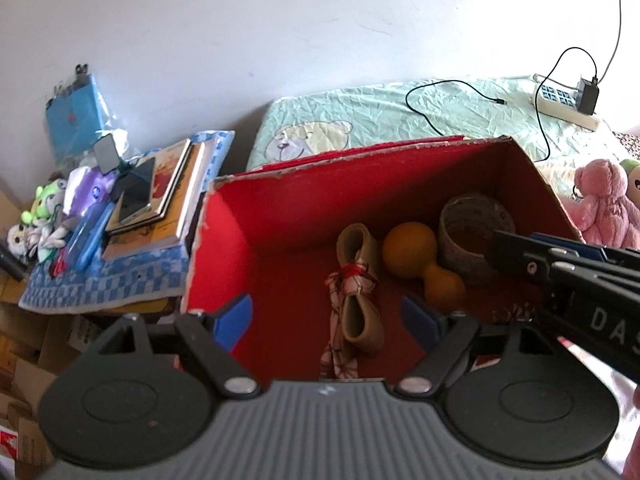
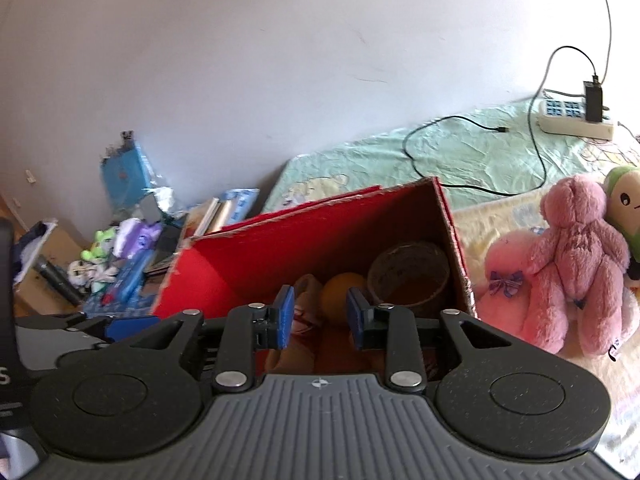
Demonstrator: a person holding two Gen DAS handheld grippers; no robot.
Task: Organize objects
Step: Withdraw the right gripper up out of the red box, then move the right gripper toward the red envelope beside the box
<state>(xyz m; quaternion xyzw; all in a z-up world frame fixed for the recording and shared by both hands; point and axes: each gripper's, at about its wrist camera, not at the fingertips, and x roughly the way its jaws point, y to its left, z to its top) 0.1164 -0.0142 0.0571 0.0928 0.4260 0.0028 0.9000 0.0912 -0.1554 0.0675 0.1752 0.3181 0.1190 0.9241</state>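
Observation:
A red cardboard box stands open on the bed. Inside lie a tan rolled bundle tied with red string, an orange gourd-shaped toy and a woven round basket. My left gripper hovers over the box's near side, open, nothing between its blue pads. My right gripper also hangs open above the box, empty; in the left wrist view it reaches in from the right near the basket. Pink plush toys lie right of the box.
A cluttered side table with a blue checked cloth, books, a phone and small toys stands left of the box. A power strip and black cable lie on the green bedsheet behind. A green-capped plush sits far right.

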